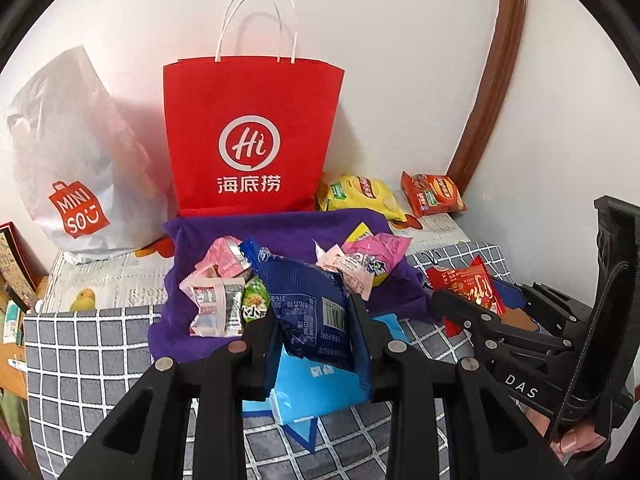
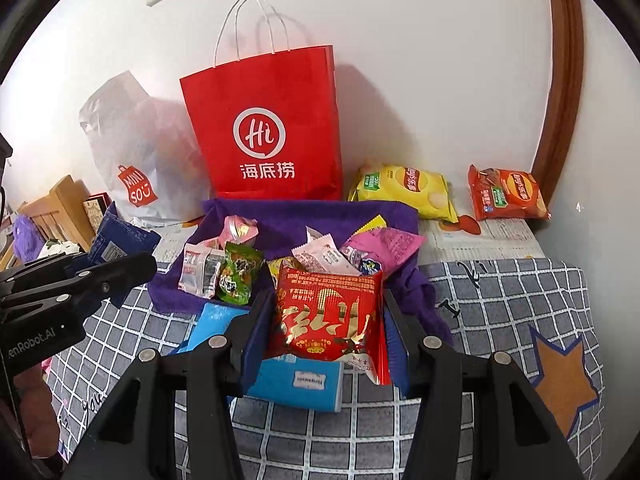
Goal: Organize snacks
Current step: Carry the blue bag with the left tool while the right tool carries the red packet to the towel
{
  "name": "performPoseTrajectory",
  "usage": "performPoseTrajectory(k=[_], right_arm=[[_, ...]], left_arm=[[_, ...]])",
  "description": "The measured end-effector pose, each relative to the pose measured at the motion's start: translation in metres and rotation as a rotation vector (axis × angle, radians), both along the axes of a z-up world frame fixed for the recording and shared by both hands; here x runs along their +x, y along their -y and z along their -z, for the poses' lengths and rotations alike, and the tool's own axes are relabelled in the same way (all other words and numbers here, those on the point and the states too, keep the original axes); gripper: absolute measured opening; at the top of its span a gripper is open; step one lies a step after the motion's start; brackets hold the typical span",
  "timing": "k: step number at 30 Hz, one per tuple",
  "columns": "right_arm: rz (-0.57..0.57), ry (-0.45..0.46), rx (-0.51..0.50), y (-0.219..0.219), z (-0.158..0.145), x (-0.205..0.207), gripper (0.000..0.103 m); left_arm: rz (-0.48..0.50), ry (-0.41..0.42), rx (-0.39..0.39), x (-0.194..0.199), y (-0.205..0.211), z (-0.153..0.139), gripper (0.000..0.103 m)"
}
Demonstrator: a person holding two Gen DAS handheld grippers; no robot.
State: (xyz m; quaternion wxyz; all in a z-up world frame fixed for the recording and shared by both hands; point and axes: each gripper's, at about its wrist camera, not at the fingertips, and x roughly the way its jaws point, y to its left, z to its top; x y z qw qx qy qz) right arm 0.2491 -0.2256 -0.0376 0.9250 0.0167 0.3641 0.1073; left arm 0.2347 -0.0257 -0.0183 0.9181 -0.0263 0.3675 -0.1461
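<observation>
1. My left gripper [image 1: 316,330] has its fingers [image 1: 262,344] clamped on a dark blue foil snack packet [image 1: 312,304], which stands upright between them with its barcode facing me.
2. My right gripper [image 2: 324,320] has its fingers [image 2: 252,336] clamped on a shiny red foil snack packet with gold lettering [image 2: 326,314], held by its two side edges.
3. Under both held packets lies a flat light blue packet [image 2: 296,384] on a grey quilt with a white grid pattern [image 2: 500,292], which bears an orange star patch [image 2: 560,380].
4. Just beyond my fingers a purple towel [image 1: 280,232] is spread out, carrying a heap of small snacks: a pink wrapper [image 1: 228,260], a white-and-grey pouch [image 1: 216,308], a green packet [image 2: 236,280] and a magenta packet [image 2: 388,244].
5. Behind the towel a red paper carrier bag with white twisted handles [image 1: 252,132] stands upright against the white wall.
6. Left of it leans a white plastic shopping bag with a red logo [image 1: 76,160].
7. Right of the red bag lie a yellow crisp bag [image 2: 412,188] and, a little apart from it, an orange-red crisp bag [image 2: 508,196], both flat on a printed sheet [image 2: 480,236].
</observation>
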Motion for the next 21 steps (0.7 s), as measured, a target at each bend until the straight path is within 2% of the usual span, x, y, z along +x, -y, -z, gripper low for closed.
performPoseTrajectory(k=[21], right_arm=[[0.012,0.009,0.007,-0.002,-0.004,0.055,0.051]], left_arm=[[-0.023,0.004,0.015,0.052,-0.013,0.005,0.029]])
